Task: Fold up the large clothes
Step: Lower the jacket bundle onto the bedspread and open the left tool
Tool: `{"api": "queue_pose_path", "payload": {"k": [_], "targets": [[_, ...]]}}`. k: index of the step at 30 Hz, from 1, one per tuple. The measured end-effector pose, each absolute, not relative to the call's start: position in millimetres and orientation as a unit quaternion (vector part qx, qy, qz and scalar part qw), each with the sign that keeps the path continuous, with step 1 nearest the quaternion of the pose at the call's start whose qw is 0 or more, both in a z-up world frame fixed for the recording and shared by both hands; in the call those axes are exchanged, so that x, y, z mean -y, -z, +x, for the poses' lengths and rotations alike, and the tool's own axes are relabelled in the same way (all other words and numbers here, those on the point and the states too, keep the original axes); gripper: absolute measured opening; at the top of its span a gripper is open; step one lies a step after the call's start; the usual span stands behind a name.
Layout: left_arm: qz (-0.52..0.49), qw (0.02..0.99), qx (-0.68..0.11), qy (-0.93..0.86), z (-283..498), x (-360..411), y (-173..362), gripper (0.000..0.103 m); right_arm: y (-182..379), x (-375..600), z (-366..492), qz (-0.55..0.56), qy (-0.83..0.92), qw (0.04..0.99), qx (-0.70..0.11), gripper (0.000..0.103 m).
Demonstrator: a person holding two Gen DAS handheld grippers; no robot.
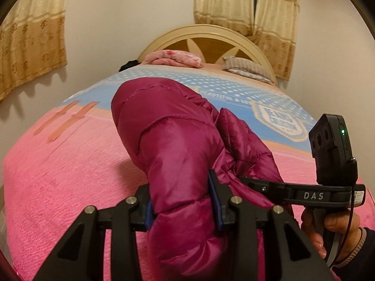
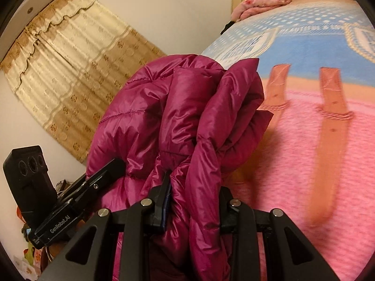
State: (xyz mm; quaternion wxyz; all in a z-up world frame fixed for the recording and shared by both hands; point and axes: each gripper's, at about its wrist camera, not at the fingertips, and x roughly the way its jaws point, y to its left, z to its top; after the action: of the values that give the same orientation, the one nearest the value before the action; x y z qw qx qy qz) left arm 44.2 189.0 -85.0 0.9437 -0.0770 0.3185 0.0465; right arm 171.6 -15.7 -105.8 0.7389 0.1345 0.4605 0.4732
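A bed (image 1: 58, 175) fills the lower half of both views, covered by a fuzzy pink blanket (image 1: 77, 164) that gives way to a blue, white-dotted band (image 1: 211, 86) toward the top of the frame. Two orange strips (image 2: 332, 117) lie on the pink part; in the right wrist view they run down the right half of the frame, blurred. At the far end stands a cream arched headboard (image 1: 211, 32), with a pink folded quilt (image 1: 173, 58) just left of it and a grey pillow (image 1: 246, 68) to the right. Plain cream walls rise behind. Gold patterned curtains (image 1: 32, 42) hang at the upper left and upper right of the left wrist view. In the right wrist view, some coloured clutter sits at the lower left edge, too small to tell.

The magenta puffer jacket (image 1: 178, 140) is bunched in the middle of both frames, held above the pink blanket and blocking much of it. The left gripper (image 1: 185, 201) pinches a thick padded fold between its blue pads. The right gripper (image 2: 194, 201) likewise clamps a gathered wad of the jacket. In the left wrist view the right gripper reaches in from the lower right, held by a hand (image 1: 328, 229) in a dark sleeve. In the right wrist view, the left gripper enters from the lower left into the jacket's side.
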Motion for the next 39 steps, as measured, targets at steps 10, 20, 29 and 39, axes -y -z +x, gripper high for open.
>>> {"api": "queue_pose_path", "payload": {"k": [10,20,29,39], "targets": [[-0.085,0.933,-0.342,-0.071,39,-216,117,0.046,126,-11,172,0.12,-0.47,0.734,-0.475,0.029],[-0.065,0.921,-0.37,-0.1,36,-209,134,0.08,137,-6,177,0.121,-0.445,0.737,-0.494,0.031],[-0.046,0.934,-0.34,-0.103,17,-200,102,0.09,119,7,170,0.116,-0.415,0.758,-0.49,0.053],[-0.004,0.959,-0.266,-0.095,-11,-178,46,0.097,58,37,132,0.1,-0.398,0.811,-0.417,0.062]]}}
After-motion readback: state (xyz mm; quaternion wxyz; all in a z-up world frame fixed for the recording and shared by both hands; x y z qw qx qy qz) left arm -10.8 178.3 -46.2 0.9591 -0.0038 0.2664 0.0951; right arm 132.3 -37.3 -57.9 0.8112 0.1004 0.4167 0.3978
